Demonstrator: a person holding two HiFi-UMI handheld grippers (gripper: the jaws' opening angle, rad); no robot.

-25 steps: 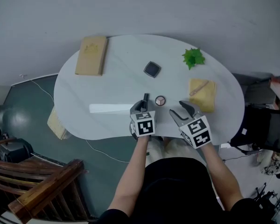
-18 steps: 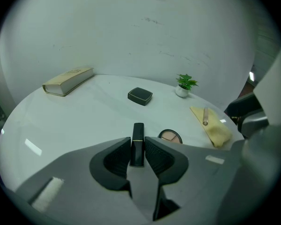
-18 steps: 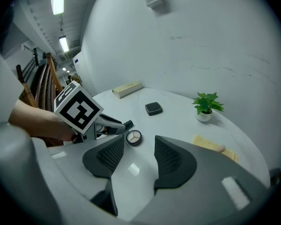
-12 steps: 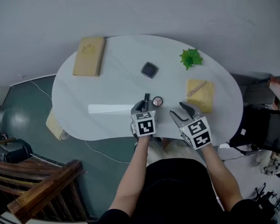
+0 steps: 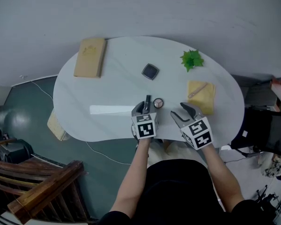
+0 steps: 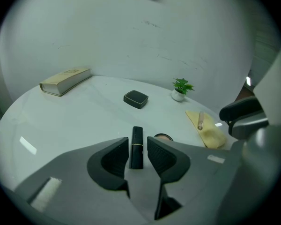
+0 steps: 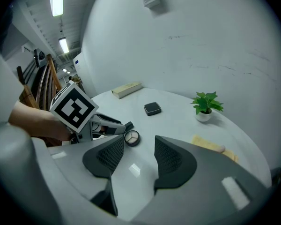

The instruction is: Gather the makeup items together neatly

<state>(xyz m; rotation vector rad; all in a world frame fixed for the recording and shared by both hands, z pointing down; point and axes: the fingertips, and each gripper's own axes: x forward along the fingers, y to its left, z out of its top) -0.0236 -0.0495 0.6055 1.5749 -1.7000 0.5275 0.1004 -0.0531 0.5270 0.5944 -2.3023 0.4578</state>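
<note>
A black lipstick tube (image 6: 136, 146) lies flat on the white table (image 5: 107, 88), between the jaws of my left gripper (image 6: 138, 143). Those jaws have just been opening, and narrow gaps show on both sides of the tube. Just right of it sits a small round compact (image 5: 158, 103), also seen in the right gripper view (image 7: 131, 138). A black square compact (image 5: 150, 71) lies further back at mid-table. My right gripper (image 5: 180, 110) hovers near the front edge, open with nothing between its pads (image 7: 171, 157).
A yellow cloth (image 5: 201, 95) with a slim stick on it lies at the right, and a small green plant (image 5: 192, 58) stands behind it. A tan book (image 5: 90, 56) rests at the back left. A white strip (image 5: 110, 109) lies left of the left gripper.
The left gripper's jaws stand slightly wider around the lipstick, which stays lying on the table. Both hands keep their places.
</note>
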